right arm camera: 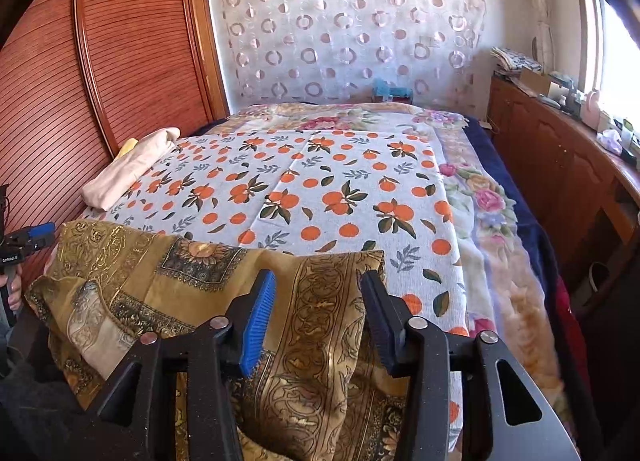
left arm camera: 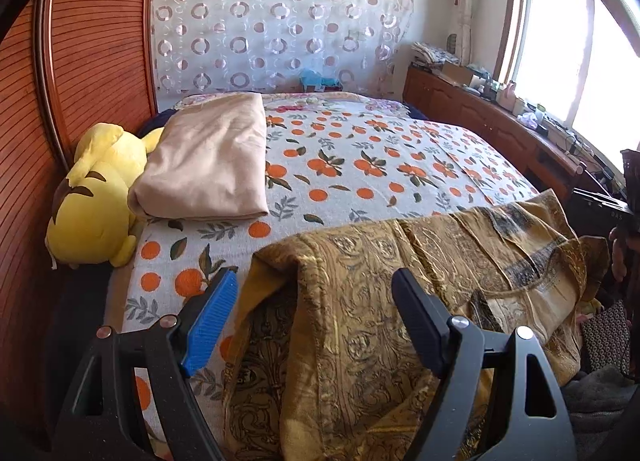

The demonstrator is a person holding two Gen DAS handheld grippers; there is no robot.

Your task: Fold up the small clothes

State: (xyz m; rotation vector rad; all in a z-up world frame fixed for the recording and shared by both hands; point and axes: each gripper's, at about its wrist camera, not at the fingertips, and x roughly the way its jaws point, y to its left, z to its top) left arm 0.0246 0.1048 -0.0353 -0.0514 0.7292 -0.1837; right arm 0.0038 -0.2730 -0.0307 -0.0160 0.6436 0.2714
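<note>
Left gripper (left arm camera: 316, 301) nearest lens, fingers spread wide, gold patterned cloth (left arm camera: 400, 281) beneath and between them, pads not pressing it. Right gripper (right arm camera: 318, 301) fingers parted, gripping nothing, fold of same cloth (right arm camera: 312, 321) between them, untouched by pads. Cloth lay rumpled across near edge of bed (left arm camera: 360, 165), on orange-print cover (right arm camera: 320, 189). Folded beige fabric (left arm camera: 208, 165) rested farther back at left, touching yellow plush toy (left arm camera: 96, 189) beside wooden headboard (left arm camera: 92, 41).
</note>
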